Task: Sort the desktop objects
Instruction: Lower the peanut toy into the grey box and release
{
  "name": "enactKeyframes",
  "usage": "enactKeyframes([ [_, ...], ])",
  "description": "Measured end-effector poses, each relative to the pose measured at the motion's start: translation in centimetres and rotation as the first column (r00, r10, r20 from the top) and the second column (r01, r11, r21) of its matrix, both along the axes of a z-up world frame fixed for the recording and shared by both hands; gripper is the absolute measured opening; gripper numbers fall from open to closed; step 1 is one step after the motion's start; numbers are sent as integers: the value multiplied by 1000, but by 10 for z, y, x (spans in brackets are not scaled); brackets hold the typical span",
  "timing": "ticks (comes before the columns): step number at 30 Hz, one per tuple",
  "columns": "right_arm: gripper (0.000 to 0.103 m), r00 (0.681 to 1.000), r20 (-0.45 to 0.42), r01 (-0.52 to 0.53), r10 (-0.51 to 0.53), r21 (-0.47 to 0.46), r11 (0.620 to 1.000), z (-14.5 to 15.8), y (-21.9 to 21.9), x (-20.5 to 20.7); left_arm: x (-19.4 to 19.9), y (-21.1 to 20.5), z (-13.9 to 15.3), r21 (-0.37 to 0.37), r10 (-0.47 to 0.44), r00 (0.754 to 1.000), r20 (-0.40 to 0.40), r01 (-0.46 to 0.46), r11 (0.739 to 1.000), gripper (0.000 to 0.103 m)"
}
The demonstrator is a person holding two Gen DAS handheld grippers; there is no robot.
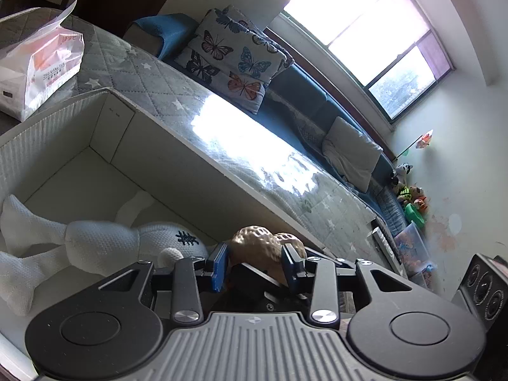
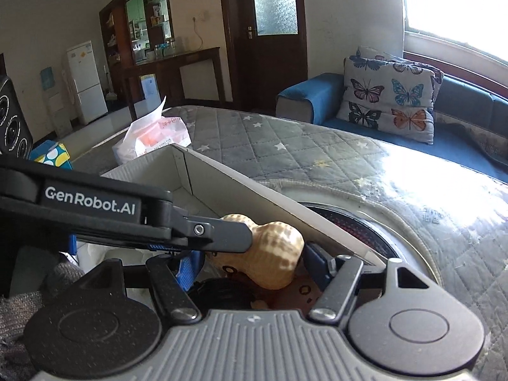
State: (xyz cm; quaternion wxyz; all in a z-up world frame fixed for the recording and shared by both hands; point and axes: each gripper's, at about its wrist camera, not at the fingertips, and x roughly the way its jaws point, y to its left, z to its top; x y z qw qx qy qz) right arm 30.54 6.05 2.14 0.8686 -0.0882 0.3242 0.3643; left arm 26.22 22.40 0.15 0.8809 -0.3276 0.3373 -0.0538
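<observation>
Peanut-shaped toy (image 1: 263,247) sits pinched between both tools above the white box (image 1: 95,146); the left gripper (image 1: 255,265) clamps its blue pads partway closed on one end; the right gripper (image 2: 254,265) grips the other lobe, set wider; a white stuffed toy (image 1: 79,244) lies inside the box on the quilted table (image 2: 317,146).

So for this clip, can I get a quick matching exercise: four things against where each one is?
Things:
1. peanut toy
2. white soft toy
3. tissue pack
4. butterfly cushion

Places:
A. on the blue sofa
B. lying inside the white box
C. between the left gripper fingers
D. on the quilted cover beyond the box

Pairs: 1-C, 2-B, 3-D, 4-A
</observation>
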Motion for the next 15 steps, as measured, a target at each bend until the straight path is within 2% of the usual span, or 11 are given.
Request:
enactKeyframes([
  [15, 71, 998, 55, -13, 13, 0, 1000, 11, -7, -24, -27, -6, 16, 25, 27, 999, 28, -28, 999, 39],
])
